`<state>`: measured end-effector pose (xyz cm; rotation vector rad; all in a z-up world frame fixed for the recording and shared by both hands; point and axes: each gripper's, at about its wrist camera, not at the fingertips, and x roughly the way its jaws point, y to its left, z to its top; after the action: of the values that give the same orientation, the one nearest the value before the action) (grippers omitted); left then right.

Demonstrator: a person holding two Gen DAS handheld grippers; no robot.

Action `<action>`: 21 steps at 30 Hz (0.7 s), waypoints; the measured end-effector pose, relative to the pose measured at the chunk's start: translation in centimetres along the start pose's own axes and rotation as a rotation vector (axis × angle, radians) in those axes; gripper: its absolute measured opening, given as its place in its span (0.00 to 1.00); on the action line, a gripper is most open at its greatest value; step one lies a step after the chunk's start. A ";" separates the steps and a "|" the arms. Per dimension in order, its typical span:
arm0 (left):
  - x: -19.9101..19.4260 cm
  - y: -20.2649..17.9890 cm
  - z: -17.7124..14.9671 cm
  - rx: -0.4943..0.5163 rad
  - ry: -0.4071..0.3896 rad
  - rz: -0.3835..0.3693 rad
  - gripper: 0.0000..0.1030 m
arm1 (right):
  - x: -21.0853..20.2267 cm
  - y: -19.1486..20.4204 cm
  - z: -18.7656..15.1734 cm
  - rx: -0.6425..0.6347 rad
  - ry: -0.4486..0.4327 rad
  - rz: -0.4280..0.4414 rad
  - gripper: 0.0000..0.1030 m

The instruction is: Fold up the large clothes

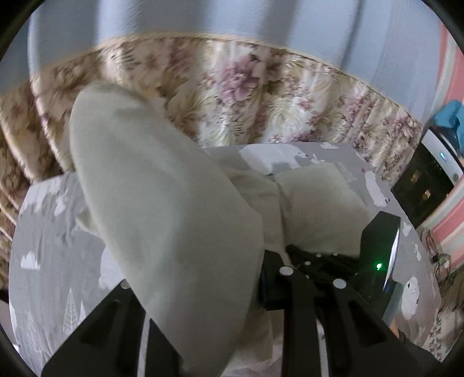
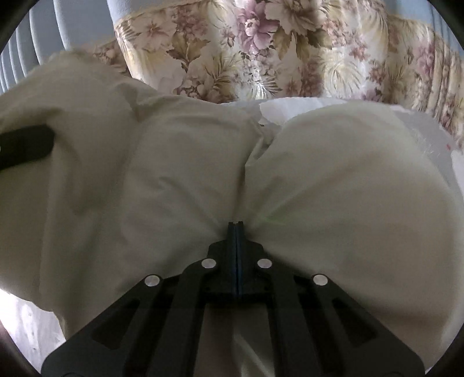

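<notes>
A large cream garment (image 1: 162,208) hangs lifted over a bed with a grey polar-bear sheet (image 1: 52,232). In the left wrist view the cloth drapes over my left gripper (image 1: 232,278) and hides its fingertips; the cloth seems pinched there. The other gripper's black body (image 1: 377,255) with a green light shows at right. In the right wrist view my right gripper (image 2: 235,229) is shut, its blue pads pressed together on a bunched fold of the cream garment (image 2: 179,179), which fills the view. A black part of the left gripper (image 2: 23,148) shows at the left edge.
A floral bedspread or curtain (image 1: 246,95) hangs behind the bed, also in the right wrist view (image 2: 261,49). Pale blue curtains (image 1: 174,20) are behind it. A dark cabinet (image 1: 423,185) and pink striped wall (image 1: 452,220) stand at right.
</notes>
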<state>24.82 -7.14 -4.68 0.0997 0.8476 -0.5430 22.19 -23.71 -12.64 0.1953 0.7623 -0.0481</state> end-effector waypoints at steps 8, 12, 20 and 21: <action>1.7 -3.6 1.0 0.085 0.033 0.039 0.25 | -0.3 -1.2 0.1 0.055 0.010 0.081 0.00; 2.8 -4.9 1.4 0.101 0.059 0.032 0.25 | -0.6 -3.7 0.1 0.184 0.084 0.235 0.00; 5.0 -8.7 1.5 0.179 0.103 0.079 0.25 | -7.9 -10.1 0.0 0.214 0.022 0.177 0.01; 5.4 -9.5 1.5 0.196 0.110 0.094 0.25 | -8.2 -11.0 -0.3 0.228 0.024 0.160 0.01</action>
<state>24.04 -18.03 -6.47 0.3494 0.8909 -0.5345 14.80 -34.70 -8.89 0.4740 0.7622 0.0189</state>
